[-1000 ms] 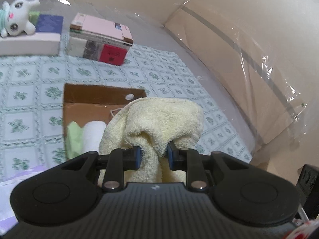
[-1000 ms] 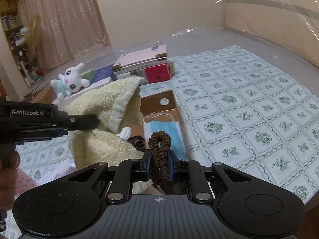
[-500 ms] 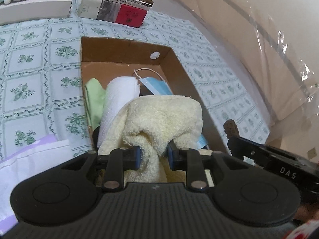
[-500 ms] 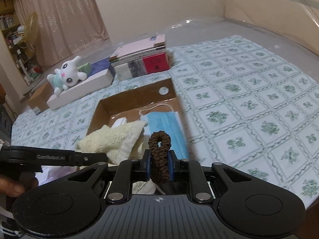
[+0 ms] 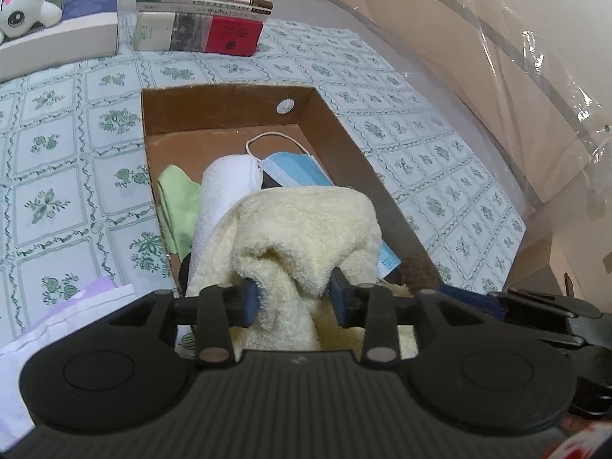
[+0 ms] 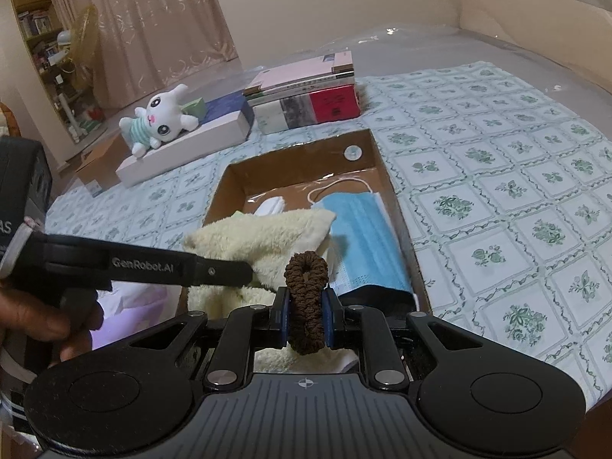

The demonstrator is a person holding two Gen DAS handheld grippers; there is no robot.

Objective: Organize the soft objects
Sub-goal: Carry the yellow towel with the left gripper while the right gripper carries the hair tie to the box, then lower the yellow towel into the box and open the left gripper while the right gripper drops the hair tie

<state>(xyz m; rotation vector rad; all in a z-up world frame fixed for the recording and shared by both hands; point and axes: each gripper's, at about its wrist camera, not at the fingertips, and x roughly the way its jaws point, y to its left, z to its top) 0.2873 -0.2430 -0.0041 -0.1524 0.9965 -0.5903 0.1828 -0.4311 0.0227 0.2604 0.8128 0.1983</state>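
A cream towel (image 5: 306, 229) is clamped between the blue-padded fingers (image 5: 250, 302) of the left gripper (image 5: 292, 300) and is held over the near end of an open cardboard box (image 5: 229, 111). Inside the box, a green cloth (image 5: 174, 195), a white cloth (image 5: 225, 187) and a blue face mask (image 5: 294, 170) are seen side by side. Beyond the box, a stack of books (image 5: 202, 13) and a white plush toy (image 5: 23, 4) are seen on the green-patterned sheet (image 5: 69, 122). The right gripper (image 5: 535, 311) is partly visible at lower right.
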